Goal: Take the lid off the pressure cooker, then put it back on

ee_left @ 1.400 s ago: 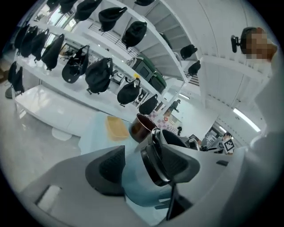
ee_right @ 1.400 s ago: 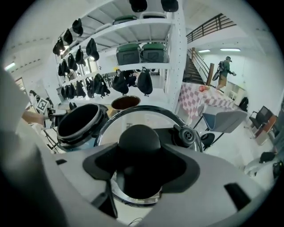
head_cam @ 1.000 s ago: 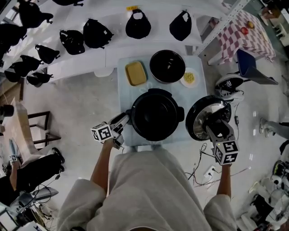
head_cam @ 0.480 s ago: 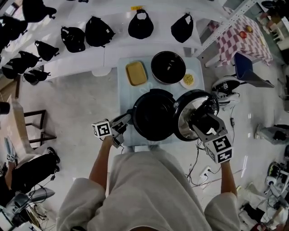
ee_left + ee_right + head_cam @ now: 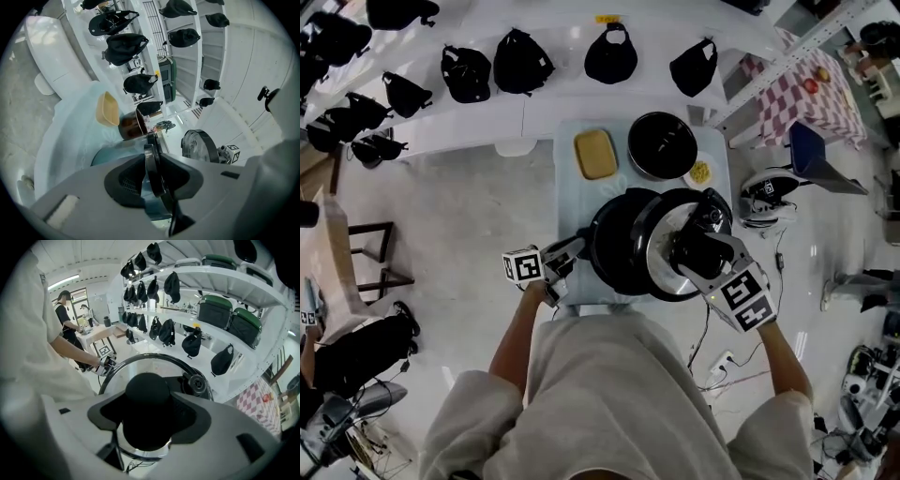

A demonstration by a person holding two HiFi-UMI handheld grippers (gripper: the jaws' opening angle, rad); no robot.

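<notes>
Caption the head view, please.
Right gripper holds the lid partly over the cooker; left gripper just closed on its handle.

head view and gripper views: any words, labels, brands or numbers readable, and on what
No readable words or numbers in any view.
yellow tag on the shelf: too small to read.
left marker cube and right marker cube: square patterns only, no letters.
lid: no print visible.
</notes>
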